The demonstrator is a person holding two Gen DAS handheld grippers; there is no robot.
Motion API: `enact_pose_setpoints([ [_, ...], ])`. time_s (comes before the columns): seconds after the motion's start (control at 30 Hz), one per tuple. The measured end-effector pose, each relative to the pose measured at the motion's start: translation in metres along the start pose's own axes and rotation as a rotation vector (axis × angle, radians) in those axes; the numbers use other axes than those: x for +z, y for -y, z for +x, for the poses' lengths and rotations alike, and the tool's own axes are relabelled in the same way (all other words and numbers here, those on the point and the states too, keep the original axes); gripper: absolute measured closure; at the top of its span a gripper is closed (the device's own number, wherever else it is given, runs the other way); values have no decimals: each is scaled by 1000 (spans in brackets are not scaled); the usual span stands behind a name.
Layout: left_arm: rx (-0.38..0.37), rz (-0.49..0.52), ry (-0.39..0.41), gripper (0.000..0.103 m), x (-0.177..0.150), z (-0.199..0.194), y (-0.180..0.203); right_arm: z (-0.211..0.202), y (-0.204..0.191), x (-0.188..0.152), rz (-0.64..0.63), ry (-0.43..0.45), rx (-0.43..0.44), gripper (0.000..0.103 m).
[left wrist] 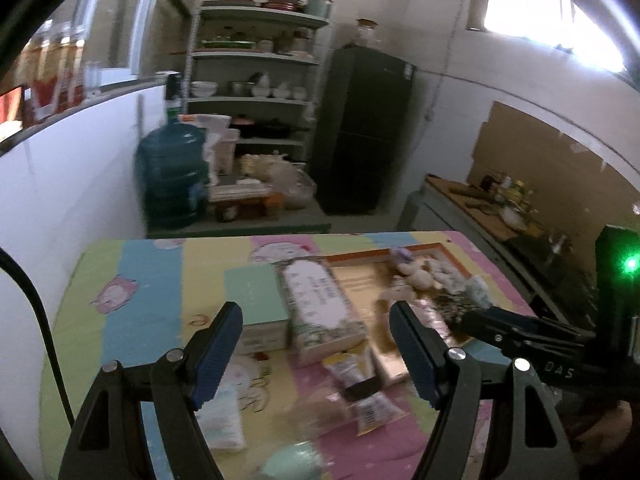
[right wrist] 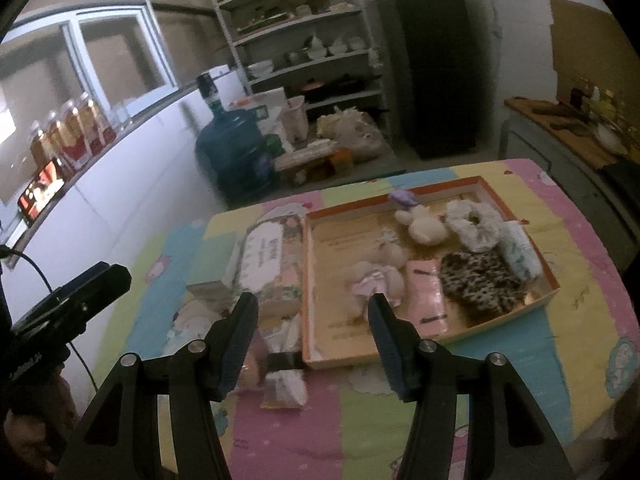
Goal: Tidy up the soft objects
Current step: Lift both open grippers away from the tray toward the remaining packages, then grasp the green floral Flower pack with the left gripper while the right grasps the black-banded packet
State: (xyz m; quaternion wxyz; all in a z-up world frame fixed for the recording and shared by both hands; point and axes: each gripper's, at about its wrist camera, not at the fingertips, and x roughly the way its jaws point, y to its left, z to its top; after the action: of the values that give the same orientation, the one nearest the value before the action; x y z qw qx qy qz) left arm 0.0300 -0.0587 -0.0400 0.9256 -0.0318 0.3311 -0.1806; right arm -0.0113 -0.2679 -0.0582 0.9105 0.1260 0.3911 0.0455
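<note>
An orange-rimmed shallow box lies on the table with soft things in it: a cream plush, a white fluffy scrunchie, a leopard-print scrunchie, a pink pouch, a beige plush in pink and a pale rolled cloth. My right gripper is open and empty above the box's near left corner. My left gripper is open and empty over the table's middle; the box lies ahead to its right.
A floral box and a book lie left of the orange box. Clipped snack packets and a pale green round thing lie on the colourful cloth. A water jug, shelves and a fridge stand beyond.
</note>
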Motion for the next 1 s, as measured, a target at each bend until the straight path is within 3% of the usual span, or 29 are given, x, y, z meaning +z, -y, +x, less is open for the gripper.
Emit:
enact_pose_setpoints([
  [0.1, 65, -3, 8, 27, -5, -9, -15, 3, -11, -3, -15, -7, 11, 44],
  [0.23, 93, -14, -8, 27, -8, -18, -30, 6, -23, -7, -33, -14, 23, 44],
  [0.33, 38, -65, -40, 28, -10, -23, -43, 8, -31, -10, -37, -23, 31, 44],
  [0.43, -85, -130, -9, 28, -17, -36, -55, 10, -39, -13, -44, -26, 40, 44],
  [0.57, -10, -88, 66, 28, -25, -53, -57, 11, -47, -15, -49, -29, 51, 44],
  [0.77, -5, -142, 42, 27, -29, -56, -75, 12, -57, -18, -52, -28, 66, 44],
  [0.87, 73, -99, -11, 27, -28, -50, -77, 12, -59, -18, -56, -23, 64, 44],
  [0.97, 245, -13, -26, 27, -31, -45, -73, 12, -59, -18, -54, -25, 61, 44],
  [1.0, 270, 8, -24, 27, -33, -43, -71, 12, -59, -18, -54, -25, 61, 44],
])
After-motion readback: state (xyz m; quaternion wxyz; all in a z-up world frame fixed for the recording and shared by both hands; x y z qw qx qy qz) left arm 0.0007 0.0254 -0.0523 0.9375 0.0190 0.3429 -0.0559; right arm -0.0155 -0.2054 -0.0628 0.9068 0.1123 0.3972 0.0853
